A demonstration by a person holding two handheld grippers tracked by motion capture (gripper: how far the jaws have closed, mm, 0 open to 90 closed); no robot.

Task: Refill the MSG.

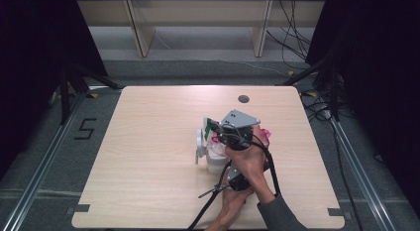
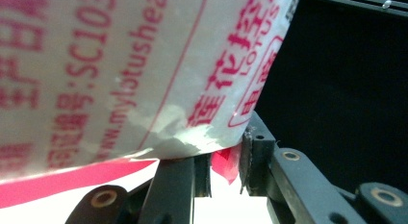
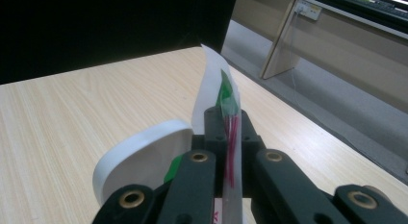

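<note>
A white plastic bag (image 2: 120, 75) with red print hangs close over my left gripper (image 2: 226, 161), whose jaws are shut on a red fold at the bag's lower edge. My right gripper (image 3: 230, 123) is shut on a thin edge of the same bag (image 3: 216, 84), where green and red print show. In the high view both grippers meet at the table's middle: the right gripper (image 1: 215, 127), under its grey plate, is on the bag's top, and the left gripper (image 1: 233, 179) sits below it. The bag (image 1: 262, 134) stands in a white container (image 1: 215, 161) with an open lid (image 1: 199, 142).
The white round lid (image 3: 139, 156) stands upright just left of my right jaws. The wooden table (image 1: 148, 156) stretches bare to the left and far side, with a round cable hole (image 1: 243, 98) near its back edge. Black curtains flank the table.
</note>
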